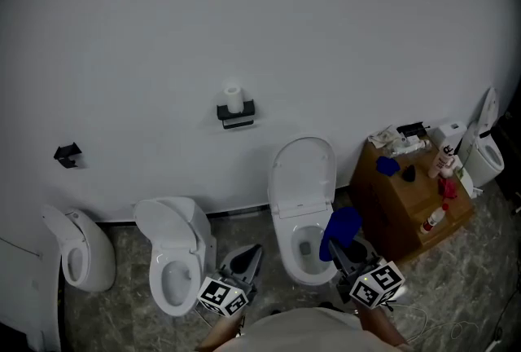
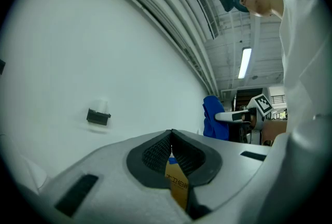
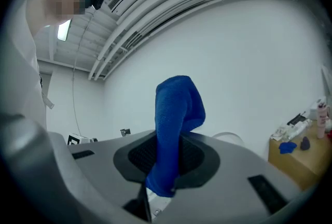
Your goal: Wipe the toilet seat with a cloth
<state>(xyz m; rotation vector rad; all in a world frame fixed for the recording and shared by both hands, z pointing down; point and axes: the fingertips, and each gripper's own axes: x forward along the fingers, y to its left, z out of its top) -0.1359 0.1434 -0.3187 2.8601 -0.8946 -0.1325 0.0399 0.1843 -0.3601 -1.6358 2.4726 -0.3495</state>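
The right gripper is clamped on a blue cloth near the open toilet's right rim, while the left gripper is closed on nothing.

toilets: 4 | blue cloths: 2 | claws: 2 | wooden cabinet: 1 | paper roll: 1

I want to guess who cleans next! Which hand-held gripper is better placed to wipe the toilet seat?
Right. The right hand-held gripper is shut on the cloth, close to the seat. The left hand-held gripper is shut, without cloth.
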